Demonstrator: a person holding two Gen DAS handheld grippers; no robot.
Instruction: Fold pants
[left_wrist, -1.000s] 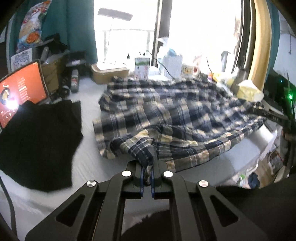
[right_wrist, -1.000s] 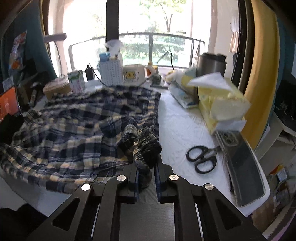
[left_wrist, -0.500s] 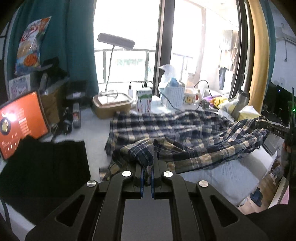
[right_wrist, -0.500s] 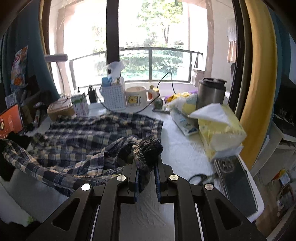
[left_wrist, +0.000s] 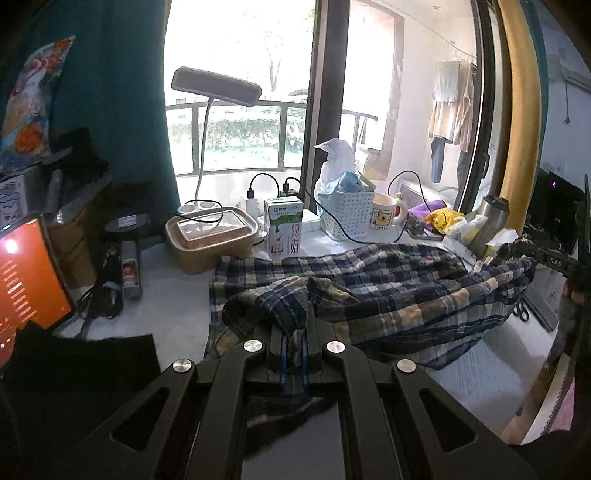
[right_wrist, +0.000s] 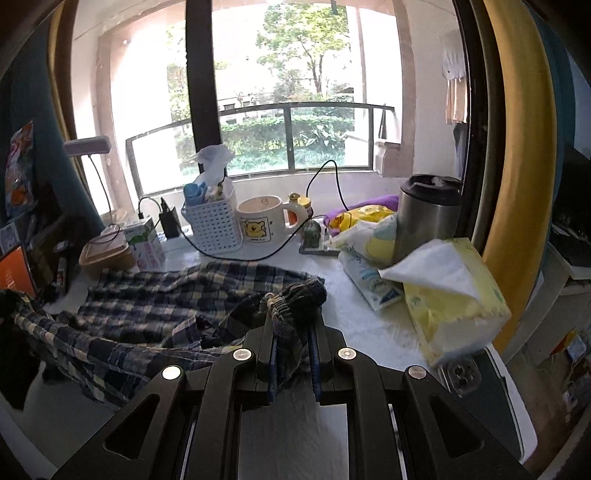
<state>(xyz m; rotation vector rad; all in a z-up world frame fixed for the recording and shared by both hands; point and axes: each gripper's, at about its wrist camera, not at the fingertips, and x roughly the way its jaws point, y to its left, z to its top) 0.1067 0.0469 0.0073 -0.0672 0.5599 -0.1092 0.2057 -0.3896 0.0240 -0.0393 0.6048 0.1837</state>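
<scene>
Both claws are clenched on cloth: the left gripper (left_wrist: 293, 345) pinches one bunched end of the navy-and-cream plaid cotton pants (left_wrist: 369, 280), and the right gripper (right_wrist: 291, 341) grips the thicker, gathered end (right_wrist: 295, 299). Compared with a second ago, the near edge has come up off the white table (left_wrist: 173, 291) — it now hangs slack between the two claws, while the far half lies flat just short of the green-and-white milk carton (left_wrist: 284, 229) and the white lattice basket (right_wrist: 214, 225). That suggests the first fold is under way — the lifted edge looks ready to be carried over the resting half.
</scene>
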